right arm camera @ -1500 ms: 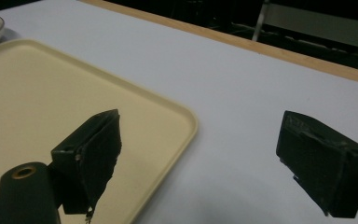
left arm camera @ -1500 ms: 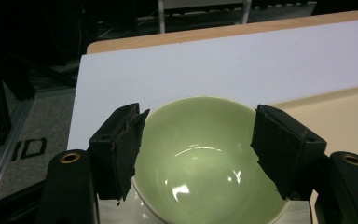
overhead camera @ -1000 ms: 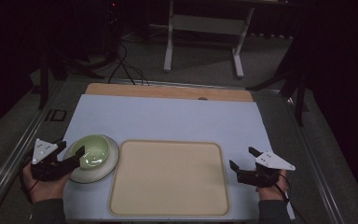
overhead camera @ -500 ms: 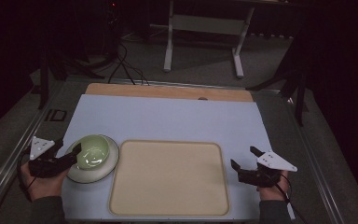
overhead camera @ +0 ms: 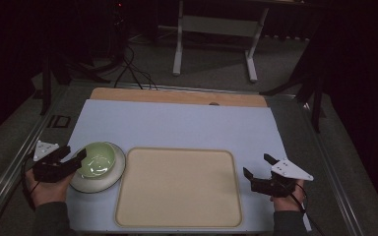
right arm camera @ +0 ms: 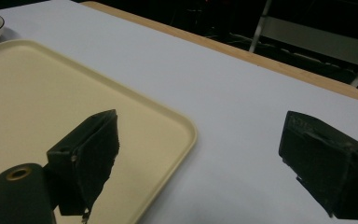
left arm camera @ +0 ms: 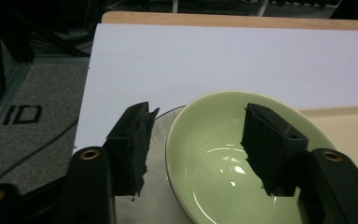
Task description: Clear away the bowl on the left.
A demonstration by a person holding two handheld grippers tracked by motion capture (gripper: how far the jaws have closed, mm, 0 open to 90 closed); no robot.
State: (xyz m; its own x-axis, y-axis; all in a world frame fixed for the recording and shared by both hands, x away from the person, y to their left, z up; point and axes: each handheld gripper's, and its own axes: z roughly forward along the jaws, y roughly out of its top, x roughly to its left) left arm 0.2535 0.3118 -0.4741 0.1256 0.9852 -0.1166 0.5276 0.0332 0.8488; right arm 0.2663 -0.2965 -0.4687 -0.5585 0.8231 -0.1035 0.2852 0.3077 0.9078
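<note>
Left gripper (overhead camera: 71,162) at near-left edge of the tray (overhead camera: 177,187), just beside it. Jaws straddle the near rim of the green bowl (overhead camera: 98,158): in the left gripper view one jaw sits outside the bowl (left arm camera: 233,154) over the plate (left arm camera: 161,186), the other inside over the bowl's hollow. Jaws have just been closing, rim between them, gap still visible on both sides, pads not pressing yet. Bowl sits on the white plate (overhead camera: 106,179), upright, plate touching or just off the tray's left edge, can't tell which. Right gripper (overhead camera: 256,172) just off the tray's right edge, near side, jaws wide apart, nothing between them; in the right gripper view they hang over the tray corner (right arm camera: 121,121) and the pale blue mat (right arm camera: 242,116). Mat (overhead camera: 177,128) runs under tray and plate. Beyond the tray, a wooden board (overhead camera: 177,96) strip along the mat's far edge.
</note>
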